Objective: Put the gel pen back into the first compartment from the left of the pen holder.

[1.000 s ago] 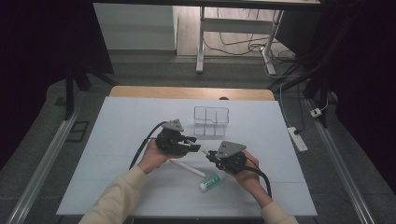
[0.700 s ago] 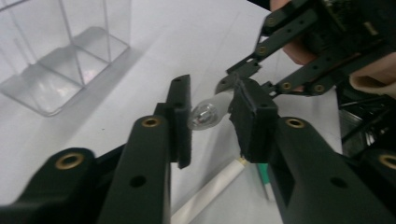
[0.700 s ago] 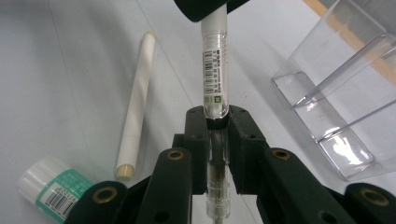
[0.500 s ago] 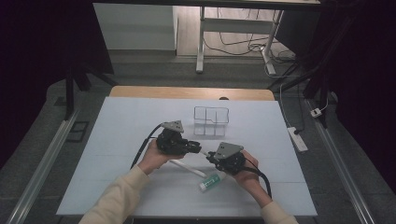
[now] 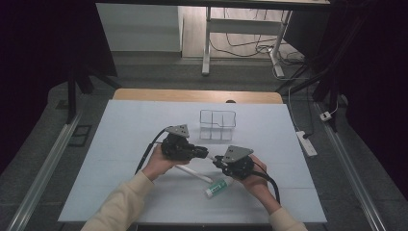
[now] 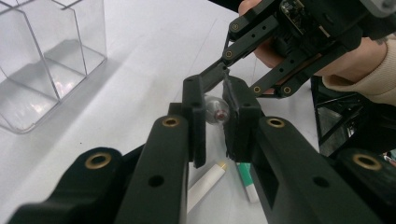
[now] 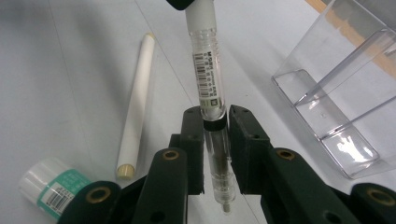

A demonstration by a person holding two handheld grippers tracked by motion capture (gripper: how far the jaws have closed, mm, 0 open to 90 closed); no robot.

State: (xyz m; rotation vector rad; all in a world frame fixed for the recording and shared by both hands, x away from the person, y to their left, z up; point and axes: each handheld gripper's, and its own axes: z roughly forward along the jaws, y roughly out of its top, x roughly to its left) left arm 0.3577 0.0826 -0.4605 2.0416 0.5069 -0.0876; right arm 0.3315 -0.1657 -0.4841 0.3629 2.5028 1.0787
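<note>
Clear pen [image 7: 209, 84]: held between both grippers above bench [image 5: 120, 144].
Left fingers [image 6: 195, 112]: just closed on one end.
Right fingers [image 7: 192, 140]: easing open, still flanking barrel; handover likely.
Glue stick [image 5: 219, 186], white stick [image 5: 192, 172] below.
Clear organizer [image 5: 217, 126] beyond.

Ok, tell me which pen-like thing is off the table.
The clear pen, held between both grippers; the white stick and the green-labelled tube lie flat.

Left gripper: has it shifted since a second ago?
No. In the high view the left gripper sits at the same spot just below the clear organizer; only its jaws have just closed onto the clear pen.
</note>
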